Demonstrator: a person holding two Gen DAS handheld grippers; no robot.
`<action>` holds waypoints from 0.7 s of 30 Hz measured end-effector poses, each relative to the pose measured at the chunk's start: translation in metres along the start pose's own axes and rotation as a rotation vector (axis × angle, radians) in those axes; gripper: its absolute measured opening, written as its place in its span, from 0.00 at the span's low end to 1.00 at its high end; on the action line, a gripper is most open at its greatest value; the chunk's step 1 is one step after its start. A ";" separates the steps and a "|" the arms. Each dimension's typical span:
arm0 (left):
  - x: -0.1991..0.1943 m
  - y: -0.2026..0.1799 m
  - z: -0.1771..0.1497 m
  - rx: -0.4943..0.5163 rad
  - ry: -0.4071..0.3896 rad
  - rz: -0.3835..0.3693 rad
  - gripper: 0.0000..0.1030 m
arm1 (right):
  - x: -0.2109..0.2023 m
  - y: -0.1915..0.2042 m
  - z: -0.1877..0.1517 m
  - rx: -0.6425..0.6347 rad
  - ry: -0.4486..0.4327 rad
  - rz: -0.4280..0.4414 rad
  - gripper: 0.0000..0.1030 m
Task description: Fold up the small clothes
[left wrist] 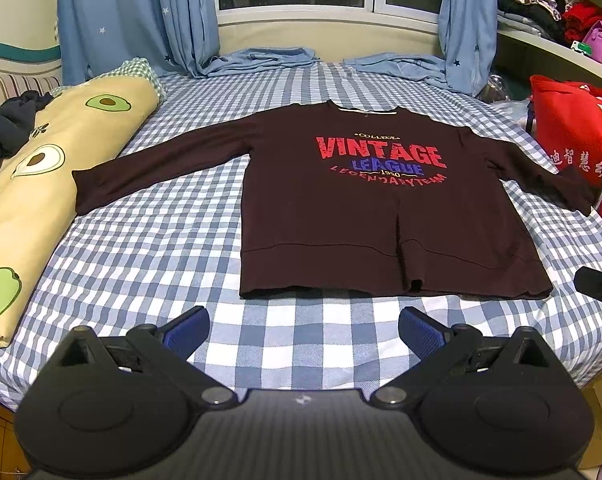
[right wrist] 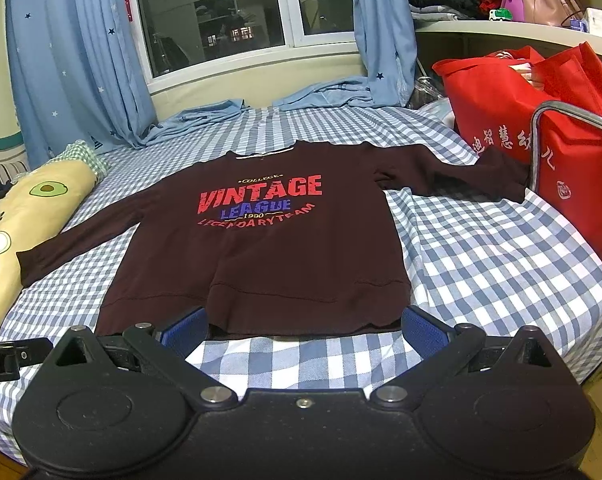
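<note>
Sweatshirt spread flat, print up, sleeves out, ready for folding. Left gripper and right gripper both spread wide, empty, near hem.

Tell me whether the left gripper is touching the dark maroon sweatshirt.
Apart. The left wrist view shows the open left gripper short of the dark maroon sweatshirt, with bare blue-and-white checked bedsheet between its fingertips and the hem.
</note>
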State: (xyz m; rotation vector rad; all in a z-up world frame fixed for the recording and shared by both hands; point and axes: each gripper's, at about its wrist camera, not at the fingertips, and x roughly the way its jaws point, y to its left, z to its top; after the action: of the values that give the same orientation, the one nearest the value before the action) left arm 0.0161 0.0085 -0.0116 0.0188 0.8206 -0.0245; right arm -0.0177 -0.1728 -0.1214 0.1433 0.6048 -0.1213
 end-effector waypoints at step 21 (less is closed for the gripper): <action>0.006 0.005 0.001 -0.009 0.015 0.002 0.99 | 0.008 0.003 0.003 0.003 0.016 -0.005 1.00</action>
State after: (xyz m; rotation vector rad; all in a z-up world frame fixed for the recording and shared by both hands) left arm 0.0207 0.0130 -0.0153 0.0114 0.8352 -0.0188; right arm -0.0089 -0.1711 -0.1231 0.1460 0.6213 -0.1258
